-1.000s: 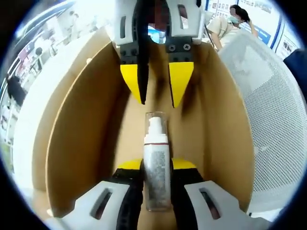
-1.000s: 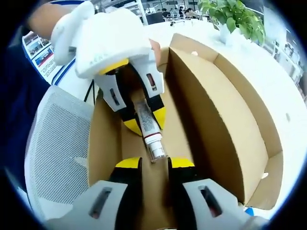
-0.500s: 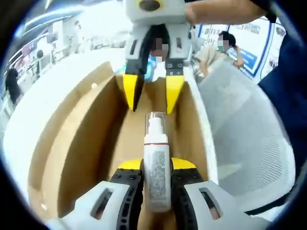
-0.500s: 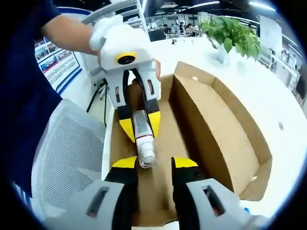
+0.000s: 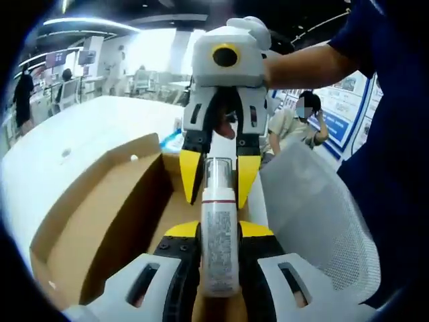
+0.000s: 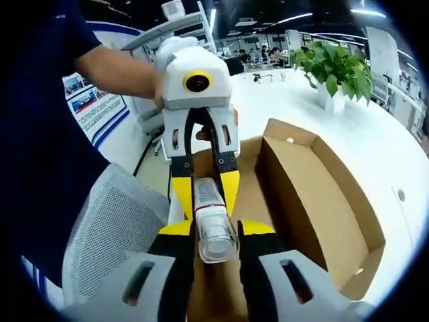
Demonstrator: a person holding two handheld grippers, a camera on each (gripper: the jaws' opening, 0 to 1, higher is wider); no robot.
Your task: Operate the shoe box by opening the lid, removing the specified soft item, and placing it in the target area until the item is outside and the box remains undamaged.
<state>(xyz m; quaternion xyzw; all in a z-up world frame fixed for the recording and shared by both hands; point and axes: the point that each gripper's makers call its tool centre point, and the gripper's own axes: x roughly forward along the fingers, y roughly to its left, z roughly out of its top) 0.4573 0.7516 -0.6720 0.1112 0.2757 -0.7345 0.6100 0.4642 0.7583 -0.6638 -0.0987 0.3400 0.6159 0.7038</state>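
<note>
Two claws face each other above an open cardboard shoe box (image 5: 100, 228) on a white surface (image 5: 60, 144). In the left gripper view, the left claw (image 5: 218, 231) is clamped on a slim bottle (image 5: 218, 235) with a printed label and a clear cap, its yellow-tipped jaws pressed against the bottle's sides. The bottle points away from the camera toward the right claw (image 5: 220, 191), which hangs opposite with its jaws spread on either side of the bottle's cap end; whether they touch the cap cannot be told.

In the right gripper view, the right claw (image 6: 216, 231) stands parted, the bottle's clear cap (image 6: 216, 238) lying between its yellow tips with small gaps at each side. The left claw (image 6: 204, 191) shows beyond it, held by a person's hand (image 6: 164, 64) in a dark blue sleeve, with the bottle (image 6: 208, 201) gripped between its jaws. The bottle sits above the box's (image 6: 315, 194) brown floor, raised near the level of the box walls.

A white mesh chair back (image 6: 110, 228) stands beside the box. A potted green plant (image 6: 335, 67) rests on the surface (image 6: 375, 147) beyond the box. Another person (image 5: 295, 124) sits in the background of the left gripper view.
</note>
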